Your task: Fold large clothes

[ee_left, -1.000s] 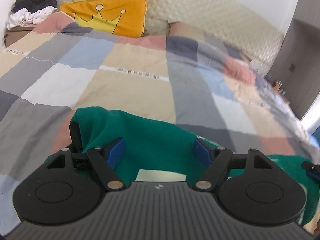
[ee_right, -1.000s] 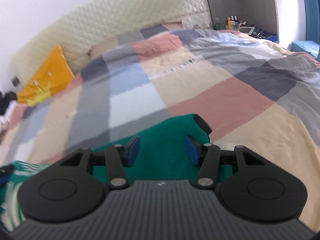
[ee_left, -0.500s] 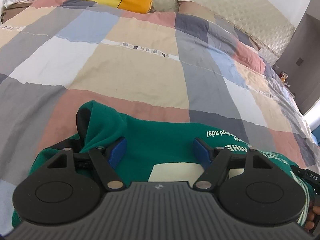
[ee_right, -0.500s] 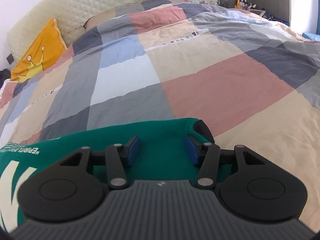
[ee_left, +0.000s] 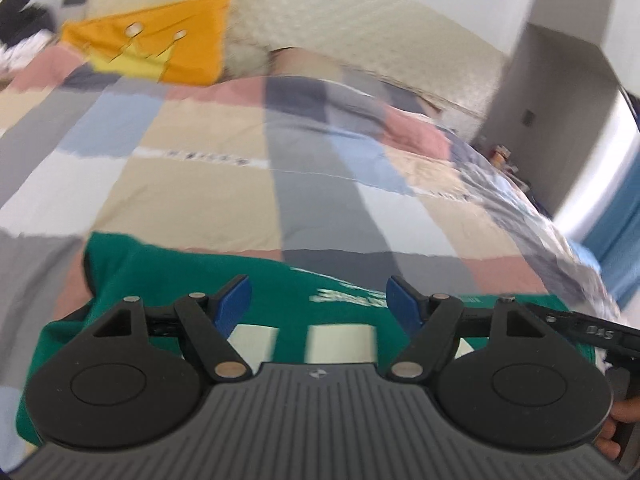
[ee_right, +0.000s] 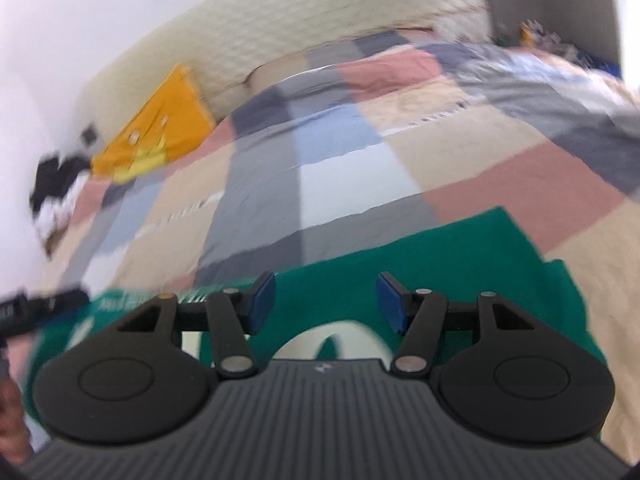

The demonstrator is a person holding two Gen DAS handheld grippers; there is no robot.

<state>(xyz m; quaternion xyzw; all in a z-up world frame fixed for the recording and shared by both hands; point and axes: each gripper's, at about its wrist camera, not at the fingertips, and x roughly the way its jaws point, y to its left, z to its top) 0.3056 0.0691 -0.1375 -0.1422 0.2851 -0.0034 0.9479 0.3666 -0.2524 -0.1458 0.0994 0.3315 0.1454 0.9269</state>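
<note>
A green garment (ee_left: pixel 168 276) with white print lies spread on the patchwork quilt (ee_left: pixel 200 184), close to the near edge of the bed. My left gripper (ee_left: pixel 319 304) hovers over its left part, jaws wide apart, the blue pads clear of the cloth. My right gripper (ee_right: pixel 326 305) hangs over the garment's right part (ee_right: pixel 460 256), above a large white figure. Its jaws are opening and the pads press on nothing; the cloth lies below them. Each view catches the other gripper's black tip at its edge. Both pictures are blurred by motion.
A yellow crown pillow (ee_left: pixel 160 52) leans on the quilted cream headboard (ee_left: pixel 360 28) at the far end. A dark and white pile of clothes (ee_right: pixel 52 184) sits at the far left. Small items (ee_left: pixel 504 156) stand beside the bed at the right.
The right jaws have spread wider. Both grippers have drawn back from the garment's far edge, so more of its white print shows, and both views have tilted up towards the headboard.
</note>
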